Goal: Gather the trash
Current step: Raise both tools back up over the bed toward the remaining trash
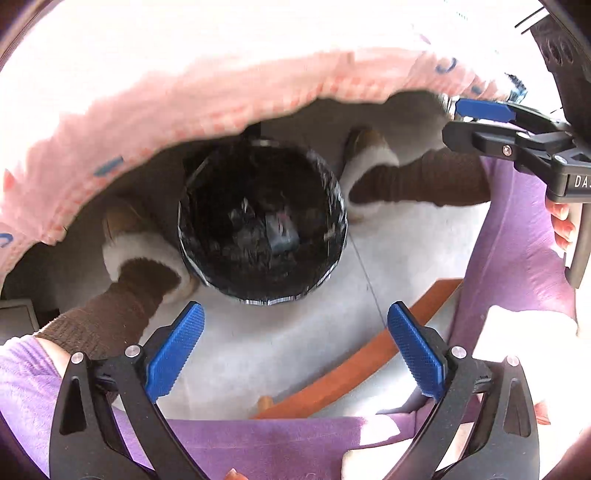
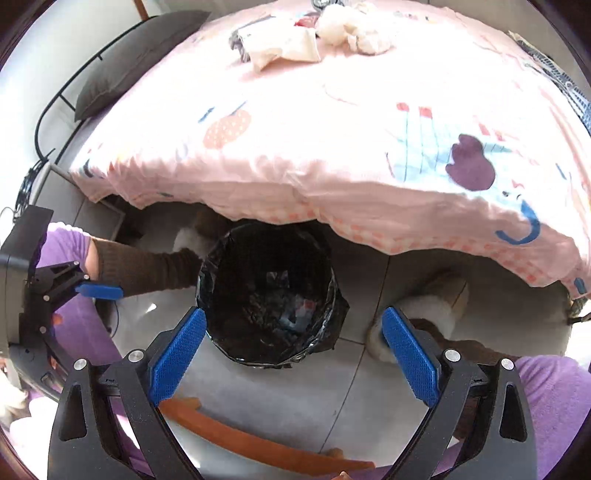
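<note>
Left tongs [image 1: 295, 354] agape, empty; right tongs [image 2: 293, 360] likewise.

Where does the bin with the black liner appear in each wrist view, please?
Left wrist: the bin sits mid-frame, between the person's feet, under the pink bedspread.
Right wrist: the bin sits centre, slightly low, below the bedspread's edge.
Shared landmark: the orange wooden rail.

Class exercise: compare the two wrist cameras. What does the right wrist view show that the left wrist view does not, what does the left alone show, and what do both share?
Only the right wrist view shows the top of the bed: crumpled white trash on the pink cover, and a grey pillow. Only the left wrist view shows a person's fingers on the right gripper's handle. Both show the black-lined bin between two slippered feet, an orange wooden piece, and each gripper open and empty: left gripper, right gripper.
</note>
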Demonstrator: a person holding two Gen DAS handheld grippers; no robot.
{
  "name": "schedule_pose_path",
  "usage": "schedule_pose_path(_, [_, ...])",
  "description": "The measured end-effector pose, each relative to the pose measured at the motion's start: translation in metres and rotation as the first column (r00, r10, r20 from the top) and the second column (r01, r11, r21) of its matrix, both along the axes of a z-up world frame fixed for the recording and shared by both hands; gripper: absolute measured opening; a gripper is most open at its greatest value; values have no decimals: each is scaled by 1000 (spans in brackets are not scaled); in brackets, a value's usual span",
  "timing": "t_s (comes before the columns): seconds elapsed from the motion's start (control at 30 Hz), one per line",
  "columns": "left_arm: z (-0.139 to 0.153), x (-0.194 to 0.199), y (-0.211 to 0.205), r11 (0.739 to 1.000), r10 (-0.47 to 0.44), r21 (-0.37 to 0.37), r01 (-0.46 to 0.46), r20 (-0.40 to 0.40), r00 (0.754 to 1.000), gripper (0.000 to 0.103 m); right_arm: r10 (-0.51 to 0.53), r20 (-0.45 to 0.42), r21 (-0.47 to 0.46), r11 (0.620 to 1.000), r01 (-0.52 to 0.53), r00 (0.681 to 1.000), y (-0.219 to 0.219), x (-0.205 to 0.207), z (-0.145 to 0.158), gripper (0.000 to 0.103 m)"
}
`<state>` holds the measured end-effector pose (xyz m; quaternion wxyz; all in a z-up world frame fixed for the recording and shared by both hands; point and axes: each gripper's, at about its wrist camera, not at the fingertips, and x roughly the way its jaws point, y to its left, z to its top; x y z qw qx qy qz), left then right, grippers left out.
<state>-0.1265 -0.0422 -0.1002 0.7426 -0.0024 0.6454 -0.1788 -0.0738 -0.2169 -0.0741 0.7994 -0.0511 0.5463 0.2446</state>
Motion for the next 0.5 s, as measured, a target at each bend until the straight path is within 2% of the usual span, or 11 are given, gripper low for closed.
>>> schedule_pose_path(0.2, [48,10,13,997,63,-57,-54,166,984,97,-7,86,52,999,3,996,-15,6,41,92])
schedule_pose_path(0.4, [91,47,23,989,133,-101,-105,323,937,97,7,170,58,998,-17,986,-11,27,70,92])
schedule_pose_path(0.5, [101,72,27,990,140,-64,-124,394,909,97,14,200,65,997,-27,980,-6,40,78,92])
